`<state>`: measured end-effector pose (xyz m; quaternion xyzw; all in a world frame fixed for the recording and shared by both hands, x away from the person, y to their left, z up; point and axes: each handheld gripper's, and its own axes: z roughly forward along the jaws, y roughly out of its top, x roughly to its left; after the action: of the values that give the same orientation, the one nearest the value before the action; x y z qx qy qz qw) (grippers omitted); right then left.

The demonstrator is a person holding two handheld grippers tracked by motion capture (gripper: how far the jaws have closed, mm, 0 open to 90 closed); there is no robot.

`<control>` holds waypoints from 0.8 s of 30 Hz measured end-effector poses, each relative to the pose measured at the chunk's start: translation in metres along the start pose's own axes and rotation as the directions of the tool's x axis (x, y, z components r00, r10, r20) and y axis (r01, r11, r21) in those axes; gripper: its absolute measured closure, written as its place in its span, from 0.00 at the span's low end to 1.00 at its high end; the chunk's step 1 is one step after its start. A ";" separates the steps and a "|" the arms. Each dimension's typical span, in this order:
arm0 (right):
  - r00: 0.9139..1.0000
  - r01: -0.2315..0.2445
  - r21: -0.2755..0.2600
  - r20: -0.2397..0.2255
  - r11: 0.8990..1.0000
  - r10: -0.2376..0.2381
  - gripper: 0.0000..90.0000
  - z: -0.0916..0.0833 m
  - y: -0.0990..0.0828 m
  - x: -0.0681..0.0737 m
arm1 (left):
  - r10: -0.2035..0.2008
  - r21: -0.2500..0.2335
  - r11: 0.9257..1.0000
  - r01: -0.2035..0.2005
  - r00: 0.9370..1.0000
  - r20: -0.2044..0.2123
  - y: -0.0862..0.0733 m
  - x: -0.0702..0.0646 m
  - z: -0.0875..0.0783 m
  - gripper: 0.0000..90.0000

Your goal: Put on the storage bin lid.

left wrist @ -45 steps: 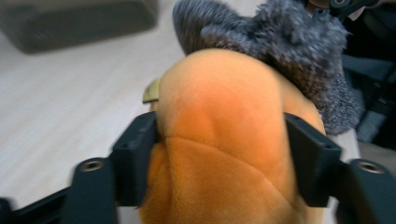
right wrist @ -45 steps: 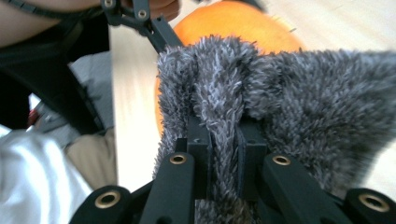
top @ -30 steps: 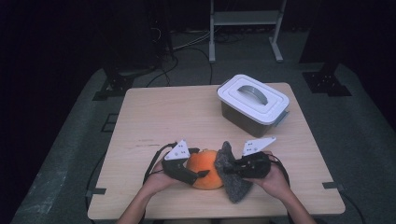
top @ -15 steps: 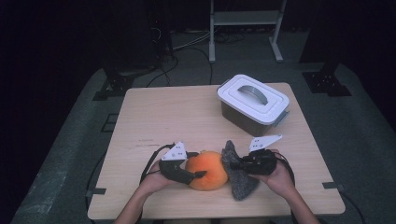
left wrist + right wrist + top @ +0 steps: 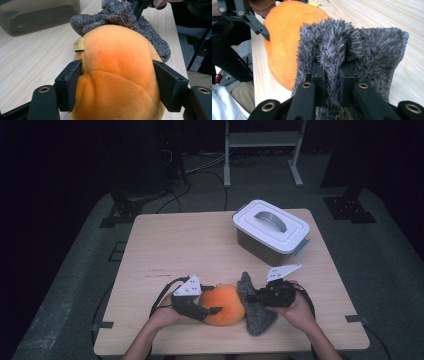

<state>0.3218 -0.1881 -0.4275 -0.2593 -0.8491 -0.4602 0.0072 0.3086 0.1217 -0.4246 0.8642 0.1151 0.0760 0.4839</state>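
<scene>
An orange plush toy [image 5: 226, 304] with a grey fuzzy part [image 5: 256, 314] lies near the table's front edge. My left gripper [image 5: 214, 302] comes at it from the left. Its jaws have just been closing, and both pads now press into the orange body [image 5: 117, 62], which bulges between them. My right gripper [image 5: 254, 296] comes in from the right and is shut on a fold of the grey fuzzy part [image 5: 367, 50], pinched tight between its jaws [image 5: 331, 72]. A person's hand holds each gripper. The right gripper view has the orange body [image 5: 284, 37] beyond the grey part.
A grey plastic box with a white lid and handle [image 5: 271, 227] stands at the back right of the wooden table [image 5: 190, 240]. Cables trail from both grippers by the front edge. Dark floor and a metal stand lie beyond the table.
The left gripper's jaws have closed onto the orange body, which now sits squeezed between them. The right gripper has kept its grip on the grey part and hardly moved.
</scene>
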 end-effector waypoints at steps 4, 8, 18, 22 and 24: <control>1.000 0.025 -0.050 -0.010 0.998 -0.026 0.87 -0.004 0.007 0.010 | -0.015 0.000 1.000 0.015 1.000 -0.008 -0.001 0.002 0.000 0.32; 0.999 0.044 -0.010 -0.002 0.999 -0.044 0.86 0.002 0.007 0.012 | -0.047 0.000 0.999 0.047 0.999 -0.025 -0.004 0.007 -0.002 0.32; 0.996 0.084 -0.004 -0.021 0.996 -0.084 0.87 0.008 0.010 0.025 | -0.085 0.002 0.996 0.085 0.996 -0.025 -0.005 0.012 -0.002 0.28; 0.996 0.070 0.005 -0.062 0.998 -0.070 0.86 0.011 0.008 0.023 | -0.107 -0.002 0.994 0.107 0.994 -0.020 -0.002 0.013 0.000 0.13; 0.995 0.074 0.006 -0.074 0.997 -0.073 0.86 0.011 0.007 0.023 | -0.123 0.002 0.992 0.123 0.992 -0.017 -0.002 0.014 0.003 0.08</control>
<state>0.3075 -0.1659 -0.4225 -0.2107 -0.8593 -0.4656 0.0226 0.3226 0.1243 -0.4270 0.8556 0.1724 0.0530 0.4852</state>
